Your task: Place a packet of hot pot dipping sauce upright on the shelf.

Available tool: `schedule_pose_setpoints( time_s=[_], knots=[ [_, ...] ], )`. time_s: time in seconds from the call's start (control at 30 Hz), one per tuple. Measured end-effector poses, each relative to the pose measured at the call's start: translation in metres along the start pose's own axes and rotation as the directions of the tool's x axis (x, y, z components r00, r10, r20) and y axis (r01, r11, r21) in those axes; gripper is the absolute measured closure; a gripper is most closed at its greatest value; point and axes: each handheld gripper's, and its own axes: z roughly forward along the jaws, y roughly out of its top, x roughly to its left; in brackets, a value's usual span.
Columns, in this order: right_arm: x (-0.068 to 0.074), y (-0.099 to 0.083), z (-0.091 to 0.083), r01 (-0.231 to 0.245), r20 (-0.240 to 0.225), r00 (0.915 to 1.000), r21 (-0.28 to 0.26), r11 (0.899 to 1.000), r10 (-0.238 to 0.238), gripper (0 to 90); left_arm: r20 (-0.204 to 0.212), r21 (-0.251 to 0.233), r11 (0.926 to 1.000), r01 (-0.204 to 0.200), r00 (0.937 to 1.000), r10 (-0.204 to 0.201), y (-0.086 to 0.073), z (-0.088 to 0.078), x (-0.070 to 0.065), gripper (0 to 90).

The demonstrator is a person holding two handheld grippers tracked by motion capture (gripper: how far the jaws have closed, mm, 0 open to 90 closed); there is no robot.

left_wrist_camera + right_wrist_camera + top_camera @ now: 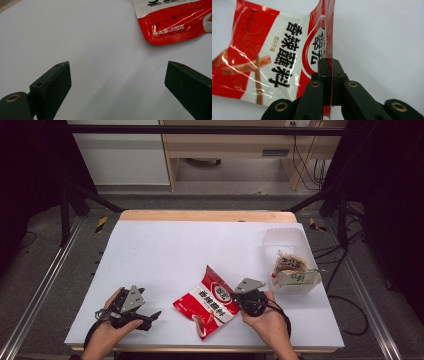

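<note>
Bright, even overhead light on the white table (pixel 165 250), dark surroundings, glare on the red packet (pixel 262 50).

The far and left stretches of the counter (pixel 165 245) lie bare, open to any pass. On the right edge a clear tub (pixel 290 262) (2 packets inside) blocks the way; the red sachet (pixel 207 302) occupies the near middle.

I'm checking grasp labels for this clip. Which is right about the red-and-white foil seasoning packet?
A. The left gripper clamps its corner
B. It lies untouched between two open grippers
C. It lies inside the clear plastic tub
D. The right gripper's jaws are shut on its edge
D: in the right gripper view the right gripper has its black jaws closed on the edge of the red-and-white foil seasoning packet, while the left gripper stands open over bare table.
</note>
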Motion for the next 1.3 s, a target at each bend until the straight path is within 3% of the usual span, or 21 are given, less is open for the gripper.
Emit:
schedule_pose_setpoints(
  time_s=[0.17, 0.37, 0.53, 0.7, 1.03, 1.3],
  knots=[
    [0.005, 0.028, 0.001, 0.095, -0.008, 0.9954, 0.007, 0.995, -0.095, 90.0, -0.003, -0.016, 0.9997, 0.016, 0.9999, -0.016, -0.002, -0.004, 0.005, 6.8],
    [0.005, 0.055, 0.005, 0.158, -0.021, 0.9872, 0.013, 0.987, -0.158, 90.0, -0.004, -0.01, 0.9999, 0.004, 1.0, -0.004, -0.003, -0.006, 0.01, 7.3],
    [0.003, 0.073, 0.009, 0.197, -0.031, 0.98, 0.02, 0.98, -0.197, 90.0, -0.009, -0.017, 0.9994, 0.03, 0.9995, -0.03, -0.006, -0.004, 0.017, 8.4],
    [0.002, 0.087, 0.01, 0.223, -0.038, 0.9743, 0.011, 0.975, -0.222, 90.0, -0.014, -0.006, 0.9991, 0.042, 0.999, -0.042, -0.004, -0.006, 0.029, 9.8],
    [-0.003, 0.108, 0.02, 0.261, -0.067, 0.9631, 0.001, 0.965, -0.261, 90.0, -0.015, -0.027, 0.9981, 0.055, 0.9984, -0.055, 0.022, -0.007, 0.051, 11.3],
    [0.003, 0.115, 0.015, 0.259, -0.035, 0.965, -0.025, 0.966, -0.26, 90.0, -0.012, -0.002, 0.9994, 0.034, 0.9993, -0.034, 0.041, -0.003, 0.055, 12.8]
  ],
)
